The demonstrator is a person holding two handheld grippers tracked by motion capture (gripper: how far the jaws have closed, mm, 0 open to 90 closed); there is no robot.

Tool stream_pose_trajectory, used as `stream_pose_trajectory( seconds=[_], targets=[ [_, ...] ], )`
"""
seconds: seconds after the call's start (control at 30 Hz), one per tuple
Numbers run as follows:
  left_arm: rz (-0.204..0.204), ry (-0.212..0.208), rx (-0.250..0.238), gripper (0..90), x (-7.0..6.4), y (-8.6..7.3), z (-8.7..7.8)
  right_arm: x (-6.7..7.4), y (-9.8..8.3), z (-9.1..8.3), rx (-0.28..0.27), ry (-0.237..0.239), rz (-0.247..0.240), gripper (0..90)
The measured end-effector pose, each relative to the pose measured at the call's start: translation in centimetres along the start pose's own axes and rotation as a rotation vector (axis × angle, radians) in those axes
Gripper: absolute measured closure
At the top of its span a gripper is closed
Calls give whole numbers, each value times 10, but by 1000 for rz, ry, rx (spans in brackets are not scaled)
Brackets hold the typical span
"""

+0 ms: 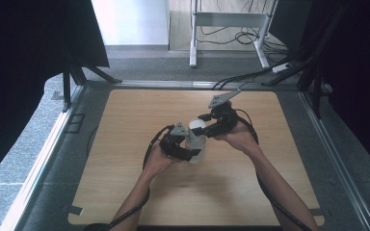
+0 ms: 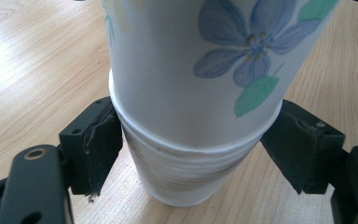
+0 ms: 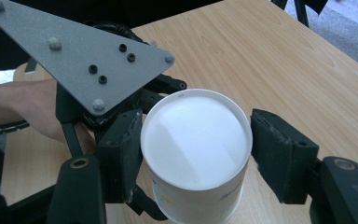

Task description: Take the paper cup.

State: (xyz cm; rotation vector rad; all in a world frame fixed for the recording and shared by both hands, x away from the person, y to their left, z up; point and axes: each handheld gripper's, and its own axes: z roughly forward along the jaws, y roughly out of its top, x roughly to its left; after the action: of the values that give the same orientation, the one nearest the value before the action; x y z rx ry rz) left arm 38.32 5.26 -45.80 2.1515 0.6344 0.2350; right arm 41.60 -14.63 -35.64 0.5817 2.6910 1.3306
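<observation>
Up close, flowered cup (image 2: 205, 60) nested in ribbed cup (image 2: 182, 175), left claw (image 2: 191, 149) gripping

White paper cup (image 2: 186, 60) with blue flowers, green leaves (black tools (image 2: 186, 140)), pale wood table (image 1: 139, 110)

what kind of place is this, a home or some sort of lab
Most likely a lab or recording rig, not a home: a bare wooden table framed by dark curtains, cables trailing over the grey carpet, and a metal desk frame behind.
</observation>
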Motion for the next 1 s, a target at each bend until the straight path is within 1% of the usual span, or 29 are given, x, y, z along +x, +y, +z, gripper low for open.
stream_pose_trajectory(
  seconds=[0.07,0.27,0.37,0.57,0.7,0.83,0.87,0.9,0.97,1.0],
  targets=[
    [0,0,2,212,0,0,0,1,2,-1,15,-11,-13,372],
    [6,-2,3,211,1,-1,-1,2,6,-1,42,-11,-21,374],
    [5,-3,3,210,1,-1,-1,2,7,-2,42,-9,-18,374],
    [3,-3,-1,209,1,-1,0,0,14,-12,12,1,-7,375],
    [3,-3,-1,208,1,-1,0,1,17,-15,23,-5,-22,376],
    [1,-9,7,198,1,-2,0,0,16,-14,26,-5,-23,376],
    [-15,-16,-3,156,2,-2,0,0,15,-12,30,-4,-18,376],
    [-23,-26,-12,143,2,-3,-1,0,15,-11,31,-2,-17,376],
    [-41,-51,-31,142,3,-4,-2,0,14,-10,33,-1,-16,376],
    [-45,-55,-34,142,3,-4,-2,0,14,-10,33,-1,-16,375]
  ],
)
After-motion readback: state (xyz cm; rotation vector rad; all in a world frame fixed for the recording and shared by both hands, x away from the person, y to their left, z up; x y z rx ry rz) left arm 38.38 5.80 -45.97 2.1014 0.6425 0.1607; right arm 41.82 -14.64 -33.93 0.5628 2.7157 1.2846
